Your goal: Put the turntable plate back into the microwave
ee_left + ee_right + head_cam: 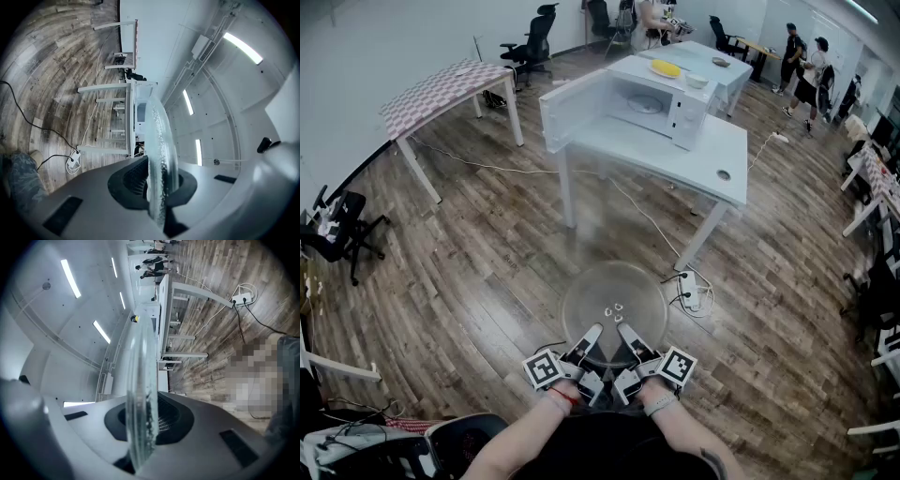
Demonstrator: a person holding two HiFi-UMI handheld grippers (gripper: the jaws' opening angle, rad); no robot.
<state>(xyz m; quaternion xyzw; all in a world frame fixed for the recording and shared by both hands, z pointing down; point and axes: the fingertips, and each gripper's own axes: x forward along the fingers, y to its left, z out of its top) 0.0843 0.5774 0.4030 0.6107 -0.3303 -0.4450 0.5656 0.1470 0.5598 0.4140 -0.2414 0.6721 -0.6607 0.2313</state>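
Wide office room, wood-plank floor (469, 272), people (806, 67) far at the back. Low in the foreground, the glass turntable plate (614, 302), carried flat above the floor and nowhere near its place yet. Gripped at the near rim by both tools side by side: left tool (589, 337) and right tool (630, 339), each closed on the glass, with the rim seen edge-on between the pads in both gripper views. Two holds close together, probably to keep a wide, slippery disc level and stop it swinging (likely to droop under a single pinch). Farther out, a power strip (691, 291) with its cables on the floor just beyond the plate. Well ahead, the microwave (642, 105) on a white desk (717, 155), door swung open to the left, cavity facing this way, ready to receive. Judged stage: carrying, with the walk to the desk and the placing inside not yet done.
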